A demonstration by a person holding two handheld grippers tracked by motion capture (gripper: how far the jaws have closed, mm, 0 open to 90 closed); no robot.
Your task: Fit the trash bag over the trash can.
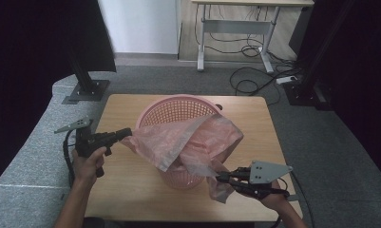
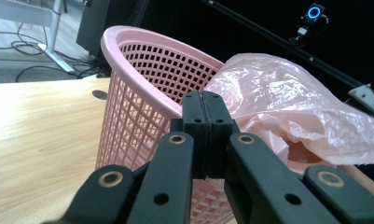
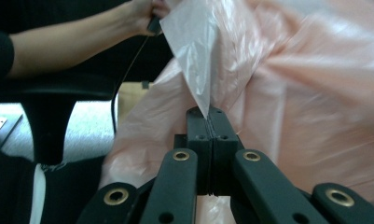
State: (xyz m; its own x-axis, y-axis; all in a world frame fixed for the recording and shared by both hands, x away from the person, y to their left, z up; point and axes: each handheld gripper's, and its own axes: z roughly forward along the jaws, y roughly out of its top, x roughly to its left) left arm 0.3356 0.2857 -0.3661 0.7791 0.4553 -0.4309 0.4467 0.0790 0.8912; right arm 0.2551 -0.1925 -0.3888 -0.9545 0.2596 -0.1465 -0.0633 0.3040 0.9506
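A pink mesh basket [image 1: 178, 107] stands upright in the middle of the wooden table [image 1: 126, 190]. A thin pink plastic bag [image 1: 197, 137] lies draped over its near rim and spills down its front. My left gripper [image 1: 127, 133] is shut on the bag's left edge, level with the rim. In the left gripper view the jaws [image 2: 203, 100] are pressed together in front of the basket [image 2: 142, 84], with the bag [image 2: 287, 102] to the right. My right gripper [image 1: 220, 178] is shut on the bag's lower right edge. The film [image 3: 306, 93] runs straight into its closed jaws [image 3: 208, 114].
Grey padding [image 1: 31, 156] borders the table's left side. Black stand bases [image 1: 86, 88] sit at the far left and far right. Beyond the table stand a white-legged desk [image 1: 240, 28] and loose cables [image 1: 254, 80] on the carpet.
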